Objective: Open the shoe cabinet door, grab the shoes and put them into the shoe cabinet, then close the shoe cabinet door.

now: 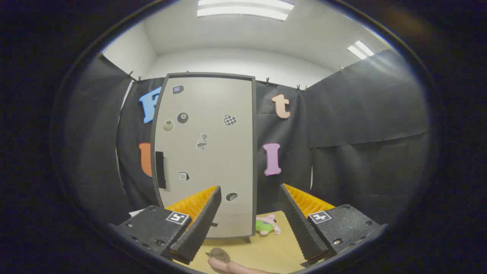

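Fingers [249, 224]: spread wide apart, holding nothing; they rise from the lower left and lower right of the frame and angle toward each other without meeting.

Shoe cabinet [207, 156]: stands upright in the centre-left of the frame, beyond the fingers, on the tan surface [266, 249]; its lower part shows behind the left finger and in the gap between the two.

Cabinet door [224, 160]: pale grey panel in a dark frame, lying flat in that frame, so it looks shut; several small stickers are scattered over it.

Handle [160, 169]: dark vertical strip on the door's left edge, about mid-height, above and just left of the left finger's tip.

Shoes: a small green and pink shoe [267, 225] lies on the surface just right of the cabinet's lower right corner, between the two fingers and closer to the right one, ahead of the fingertips. A pinkish shoe with a dark opening [224, 262] lies at the very bottom centre of the frame, between the finger bases; it is partly cut off, so its shape is hard to tell.

Booth wall [361, 125]: black cloth behind and to the right of the cabinet.

Ceiling lights [245, 8]: bright panels at the top of the frame.
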Tool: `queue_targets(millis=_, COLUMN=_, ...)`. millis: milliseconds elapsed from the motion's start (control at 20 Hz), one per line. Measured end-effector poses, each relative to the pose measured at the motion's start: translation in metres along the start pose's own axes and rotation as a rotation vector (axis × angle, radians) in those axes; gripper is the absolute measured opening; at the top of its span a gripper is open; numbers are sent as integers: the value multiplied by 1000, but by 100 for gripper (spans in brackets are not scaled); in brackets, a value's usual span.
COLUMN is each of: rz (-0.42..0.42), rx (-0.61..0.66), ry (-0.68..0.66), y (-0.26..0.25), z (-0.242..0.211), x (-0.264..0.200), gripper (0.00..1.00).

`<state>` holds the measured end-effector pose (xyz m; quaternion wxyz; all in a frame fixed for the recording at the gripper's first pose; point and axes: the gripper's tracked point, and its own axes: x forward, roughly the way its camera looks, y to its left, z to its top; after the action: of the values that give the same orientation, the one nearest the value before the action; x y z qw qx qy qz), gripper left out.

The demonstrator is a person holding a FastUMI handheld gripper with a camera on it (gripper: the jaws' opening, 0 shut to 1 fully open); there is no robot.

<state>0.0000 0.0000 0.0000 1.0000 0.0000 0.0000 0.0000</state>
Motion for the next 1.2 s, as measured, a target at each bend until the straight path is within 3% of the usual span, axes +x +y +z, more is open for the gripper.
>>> queue_targets(millis=350, rz=-6, rx=-26, ry=5, y=6, z=-5, x=26, gripper=99)
queue_targets(millis=750, rz=72, rx=7, ry=61, y=52, z=-23, x=77, gripper=99)
queue_targets(millis=1000, rz=223, rx=12, ry=92, y=129, z=-30, x=124, gripper=99)
queue_targets(millis=1200, rz=386, rx=95, ry=93, y=195, z=-26, x=141, gripper=99)
